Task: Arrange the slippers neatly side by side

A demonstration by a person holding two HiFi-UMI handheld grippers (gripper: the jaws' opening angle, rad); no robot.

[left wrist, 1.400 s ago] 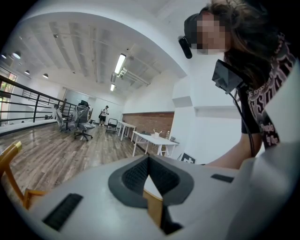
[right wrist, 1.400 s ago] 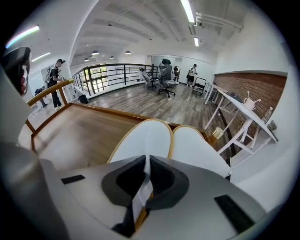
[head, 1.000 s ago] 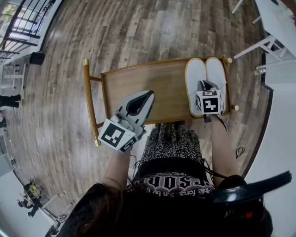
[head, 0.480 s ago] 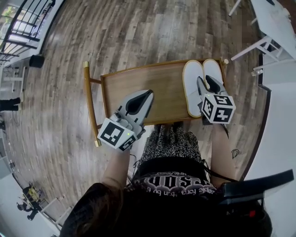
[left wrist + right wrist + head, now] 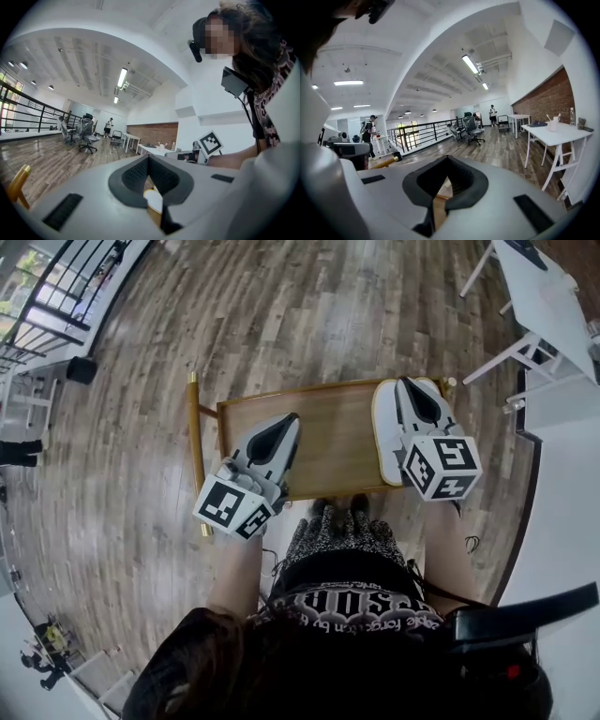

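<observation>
A pair of white slippers (image 5: 383, 430) lies side by side at the right end of the low wooden table (image 5: 328, 442). My right gripper (image 5: 405, 382) hangs above them, covers most of the right slipper, and its jaws are shut with nothing held. Over the table's left half, my left gripper (image 5: 292, 418) is also shut and empty. Both gripper views look out level across the room past closed jaw tips, the left gripper (image 5: 149, 157) and the right gripper (image 5: 447, 158) alike; the slippers do not show clearly there.
The table has gold-tipped posts (image 5: 194, 378) at its corners and stands on plank flooring. A white desk (image 5: 544, 287) is at the upper right, also seen as the white desk (image 5: 553, 133). A black railing (image 5: 52, 296) and a dark bin (image 5: 80, 369) lie upper left.
My right gripper has lifted off the slippers and come up toward the camera, over the pair's right side. The left gripper has barely shifted. The slippers stay together.
</observation>
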